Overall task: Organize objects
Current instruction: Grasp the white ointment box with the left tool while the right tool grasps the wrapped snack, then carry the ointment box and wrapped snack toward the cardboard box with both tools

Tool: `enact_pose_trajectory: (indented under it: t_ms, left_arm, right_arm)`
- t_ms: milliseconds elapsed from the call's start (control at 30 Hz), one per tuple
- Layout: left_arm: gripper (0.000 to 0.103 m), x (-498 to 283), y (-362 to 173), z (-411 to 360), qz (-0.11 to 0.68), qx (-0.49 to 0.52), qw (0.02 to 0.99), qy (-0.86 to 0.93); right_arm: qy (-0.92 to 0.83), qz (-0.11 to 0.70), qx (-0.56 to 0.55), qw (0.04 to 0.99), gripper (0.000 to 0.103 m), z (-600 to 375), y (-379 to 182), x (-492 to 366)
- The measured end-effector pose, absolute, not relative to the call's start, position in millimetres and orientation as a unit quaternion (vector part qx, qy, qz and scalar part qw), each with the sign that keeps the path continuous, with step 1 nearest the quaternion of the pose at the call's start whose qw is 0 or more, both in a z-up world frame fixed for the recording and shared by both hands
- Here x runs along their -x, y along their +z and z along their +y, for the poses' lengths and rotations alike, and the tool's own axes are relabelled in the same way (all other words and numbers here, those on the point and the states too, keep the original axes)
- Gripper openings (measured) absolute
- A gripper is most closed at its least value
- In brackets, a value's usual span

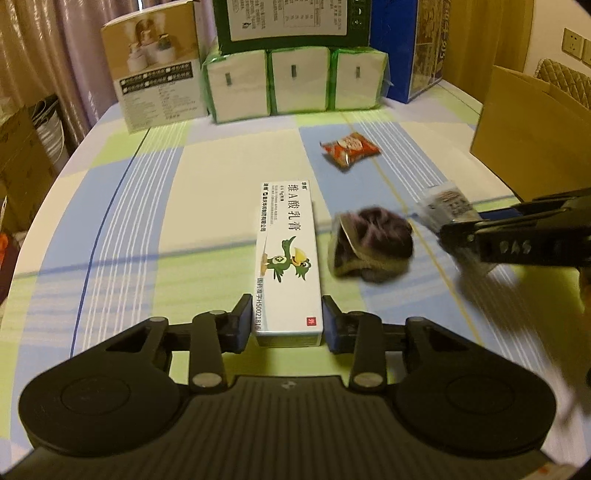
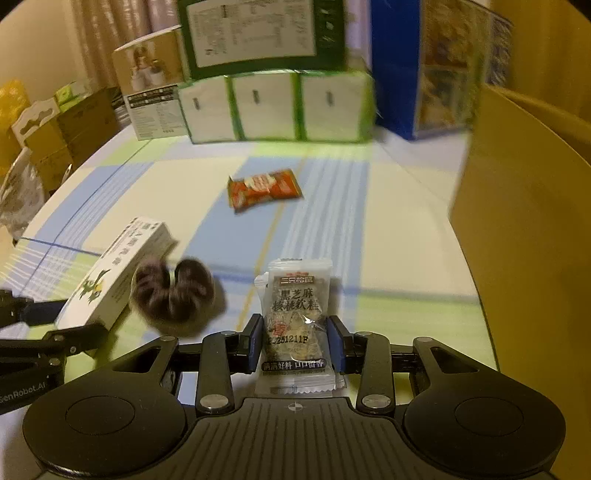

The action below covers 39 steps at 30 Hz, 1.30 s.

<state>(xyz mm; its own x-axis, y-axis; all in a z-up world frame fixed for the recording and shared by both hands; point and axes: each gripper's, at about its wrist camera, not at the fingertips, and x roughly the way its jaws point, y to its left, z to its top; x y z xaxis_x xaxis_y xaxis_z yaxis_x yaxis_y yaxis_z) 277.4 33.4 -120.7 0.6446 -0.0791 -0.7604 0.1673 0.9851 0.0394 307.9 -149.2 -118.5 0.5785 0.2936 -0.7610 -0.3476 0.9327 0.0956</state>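
My left gripper (image 1: 287, 320) is shut on the near end of a long white ointment box (image 1: 286, 254) with a green bird on it; the box also shows at the left in the right wrist view (image 2: 118, 273). My right gripper (image 2: 295, 338) is shut on a clear snack packet (image 2: 297, 317) with black print, held above the table; the same packet (image 1: 448, 206) shows blurred at the right of the left wrist view. A dark purple scrunchie (image 1: 373, 243) (image 2: 173, 291) lies right of the box. A red snack packet (image 1: 350, 148) (image 2: 264, 188) lies farther back.
An open cardboard box (image 1: 532, 136) (image 2: 524, 236) stands at the table's right edge. Along the back stand three green-wrapped tissue packs (image 1: 295, 83), a dark green carton on them (image 1: 291, 22), a beige product box (image 1: 159, 70) and a blue box (image 1: 406, 48). The striped tablecloth (image 1: 207, 177) covers the table.
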Motion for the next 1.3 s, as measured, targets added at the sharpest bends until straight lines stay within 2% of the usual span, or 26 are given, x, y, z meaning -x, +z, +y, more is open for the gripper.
enact_pose_trajectory:
  t_ms: [233, 433, 867, 967, 1300]
  left_arm:
    - [0.033, -252, -118, 35, 0.422, -0.042, 0.904, -0.058]
    - [0.038, -266, -118, 34, 0.413, -0.039, 0.908, -0.064]
    - [0.039, -294, -129, 33, 0.408, -0.042, 0.909, -0.076]
    - [0.033, -294, -129, 33, 0.406, -0.035, 0.91, -0.074]
    - [0.033, -276, -121, 26, 0.414, -0.041, 0.907, -0.063]
  right_arm:
    - [0.174, 0.44, 0.02, 0.881, 0.034, -164, -109, -270]
    - [0.179, 0.438, 0.032, 0.88, 0.034, -160, -112, -267]
    - [0.186, 0.434, 0.036, 0.881, 0.034, -151, -115, -272]
    - [0.186, 0.434, 0.034, 0.881, 0.034, -149, -115, -272]
    - [0.183, 0.426, 0.025, 0.886, 0.034, -151, -109, -269]
